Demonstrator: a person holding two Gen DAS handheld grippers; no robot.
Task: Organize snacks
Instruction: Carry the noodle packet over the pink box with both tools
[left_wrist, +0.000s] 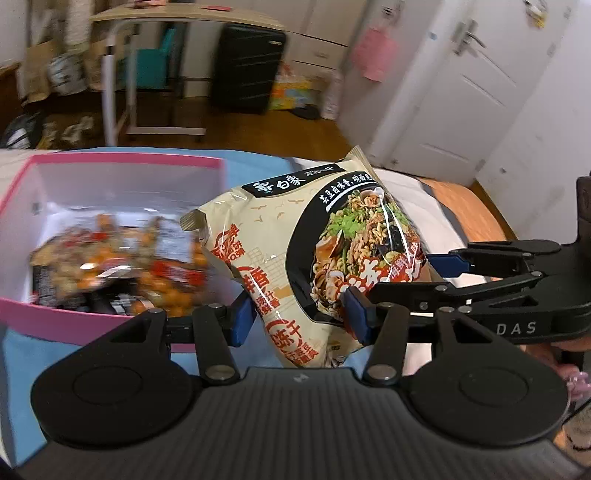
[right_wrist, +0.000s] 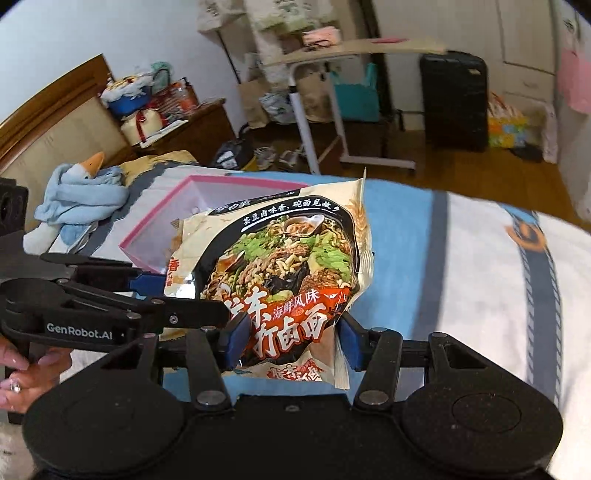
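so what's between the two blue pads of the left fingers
The noodle packet, pinched at its lower edge in the left wrist view; the right gripper grips it too.

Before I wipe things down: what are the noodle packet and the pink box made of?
Noodle packet: apparently thin glossy plastic film, judging by its crinkles, glare streaks and crimped edges. Pink box: probably matte cardboard, with stiff straight walls, pink outside, plain white inside and no shine.
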